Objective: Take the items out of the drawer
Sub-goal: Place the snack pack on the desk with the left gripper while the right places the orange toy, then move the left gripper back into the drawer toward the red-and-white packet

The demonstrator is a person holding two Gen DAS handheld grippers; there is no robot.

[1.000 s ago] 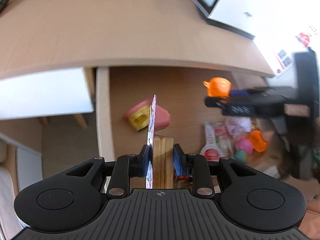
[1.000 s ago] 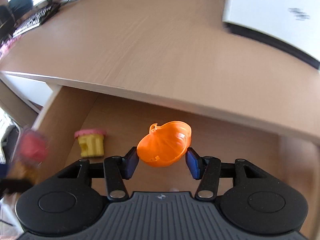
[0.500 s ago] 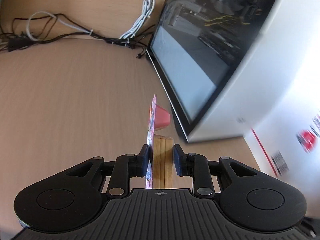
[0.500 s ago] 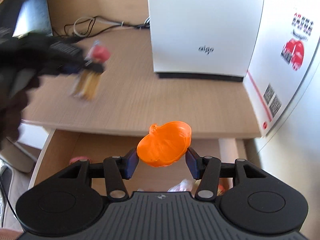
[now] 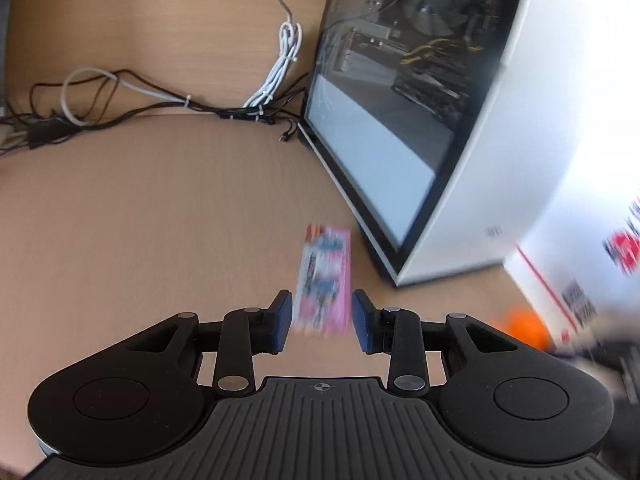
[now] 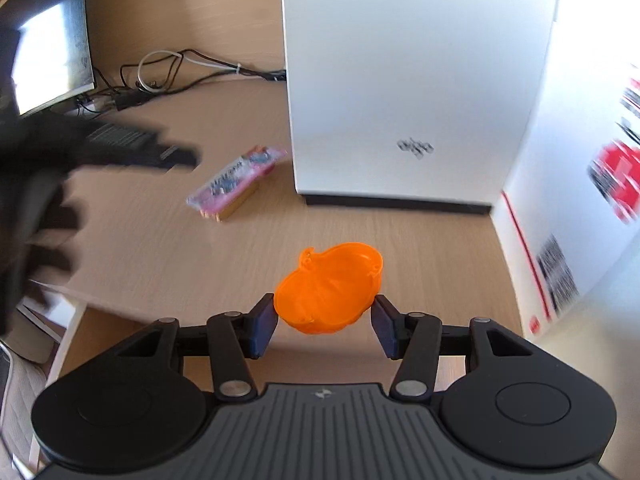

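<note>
Above the counter's [image 6: 168,248] front edge, the right gripper [image 6: 324,320] pinches an orange toy [image 6: 328,288], ready to set down. Farther in, near the computer case [image 6: 400,80], the pink packet [image 6: 236,180] lies released; the left gripper [image 5: 322,320] stands spread and likely returns to the drawer.

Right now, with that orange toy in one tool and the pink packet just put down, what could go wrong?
The orange pumpkin-shaped toy sits between the right tool's pads by its rounded sides, so it might slip or pop out. The pink packet lies on the desk close to the white computer case; setting the toy down nearby could knock it. The left tool is open just over the packet and could nudge it while withdrawing.
</note>
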